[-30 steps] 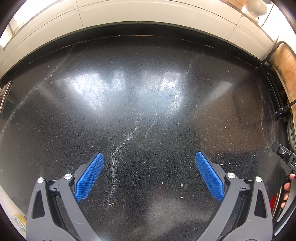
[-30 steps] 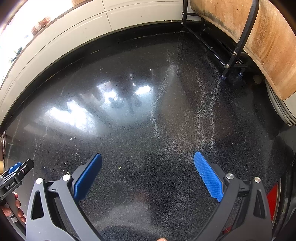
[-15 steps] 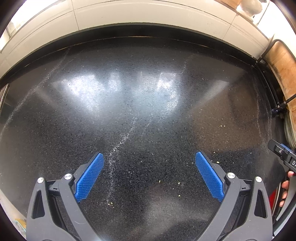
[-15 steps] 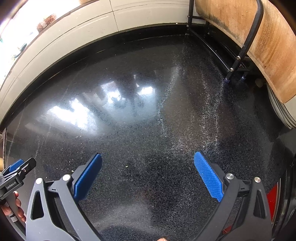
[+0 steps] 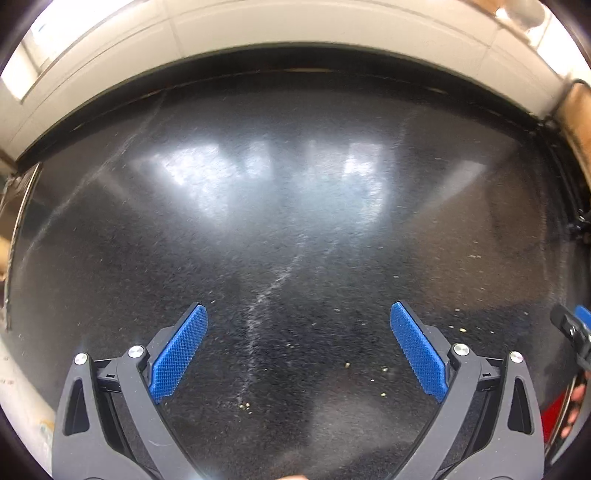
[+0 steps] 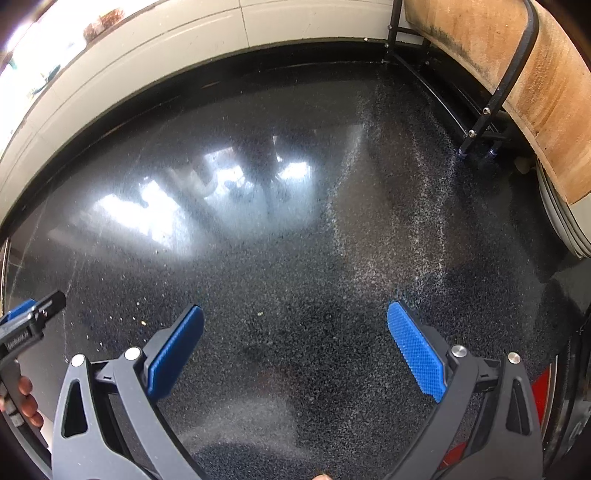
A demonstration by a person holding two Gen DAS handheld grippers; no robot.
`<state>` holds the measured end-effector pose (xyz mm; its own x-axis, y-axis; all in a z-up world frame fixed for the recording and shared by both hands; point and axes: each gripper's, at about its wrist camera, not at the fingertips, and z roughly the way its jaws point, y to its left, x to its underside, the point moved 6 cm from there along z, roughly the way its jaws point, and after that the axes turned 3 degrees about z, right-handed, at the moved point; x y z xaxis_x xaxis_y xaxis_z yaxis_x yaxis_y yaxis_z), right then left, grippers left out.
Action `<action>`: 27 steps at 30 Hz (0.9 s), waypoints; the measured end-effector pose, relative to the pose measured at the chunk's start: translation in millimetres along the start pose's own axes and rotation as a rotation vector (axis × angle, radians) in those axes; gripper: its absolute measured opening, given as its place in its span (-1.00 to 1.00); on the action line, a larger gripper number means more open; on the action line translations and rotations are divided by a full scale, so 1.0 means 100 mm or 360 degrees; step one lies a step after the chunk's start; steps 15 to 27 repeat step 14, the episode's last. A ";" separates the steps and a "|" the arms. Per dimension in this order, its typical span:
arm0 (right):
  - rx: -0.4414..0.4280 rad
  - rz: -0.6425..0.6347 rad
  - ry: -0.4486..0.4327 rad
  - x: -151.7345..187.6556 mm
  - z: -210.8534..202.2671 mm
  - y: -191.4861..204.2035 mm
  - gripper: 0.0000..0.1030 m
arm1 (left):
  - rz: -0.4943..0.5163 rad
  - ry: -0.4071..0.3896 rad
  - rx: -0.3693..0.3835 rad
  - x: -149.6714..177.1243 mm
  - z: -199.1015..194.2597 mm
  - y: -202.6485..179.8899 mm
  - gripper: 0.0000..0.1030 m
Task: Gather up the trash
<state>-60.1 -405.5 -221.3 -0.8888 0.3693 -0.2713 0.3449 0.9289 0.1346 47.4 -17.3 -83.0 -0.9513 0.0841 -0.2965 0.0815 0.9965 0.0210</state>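
My left gripper [image 5: 298,314] hangs open over a glossy black speckled counter [image 5: 295,206], nothing between its blue pads [image 5: 179,352]. Small pale crumbs [image 5: 384,369] are scattered on the counter below and right of it. My right gripper [image 6: 295,314] is open too, also empty, above the same counter [image 6: 295,240]. A few crumbs [image 6: 142,322] lie near its left finger. No larger piece of trash shows in either view. The left gripper's tip [image 6: 33,325] shows at the right wrist view's left edge, the right gripper's tip [image 5: 572,325] at the left wrist view's right edge.
A white tiled wall [image 5: 295,33] borders the counter at the back. A wooden board [image 6: 524,85] on a black metal rack [image 6: 495,96] stands at the right. White streaks [image 5: 266,295] cross the surface. A red object [image 6: 543,387] sits at the right edge.
Both grippers have drifted slightly over the counter; the crumbs and white streak have moved up in the left view. Both stay open and empty.
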 end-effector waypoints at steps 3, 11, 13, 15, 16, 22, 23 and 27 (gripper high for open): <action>0.0011 -0.0021 0.0010 0.04 -0.01 0.03 0.87 | -0.0075 -0.0028 0.0023 -0.02 0.00 0.07 0.87; 0.0025 -0.0046 0.0014 0.12 0.07 0.10 0.87 | 0.0101 -0.0133 -0.0063 -0.04 0.07 0.04 0.87; 0.0016 -0.0056 0.0003 0.10 0.13 0.13 0.87 | 0.0111 -0.0122 -0.0035 -0.02 0.13 0.04 0.87; 0.0013 -0.0059 -0.0012 0.10 0.16 0.15 0.87 | 0.0105 -0.0122 -0.0035 -0.01 0.15 0.04 0.87; 0.0013 -0.0059 -0.0012 0.10 0.16 0.15 0.87 | 0.0105 -0.0122 -0.0035 -0.01 0.15 0.04 0.87; 0.0013 -0.0059 -0.0012 0.10 0.16 0.15 0.87 | 0.0105 -0.0122 -0.0035 -0.01 0.15 0.04 0.87; 0.0013 -0.0059 -0.0012 0.10 0.16 0.15 0.87 | 0.0105 -0.0122 -0.0035 -0.01 0.15 0.04 0.87; 0.0013 -0.0059 -0.0012 0.10 0.16 0.15 0.87 | 0.0105 -0.0122 -0.0035 -0.01 0.15 0.04 0.87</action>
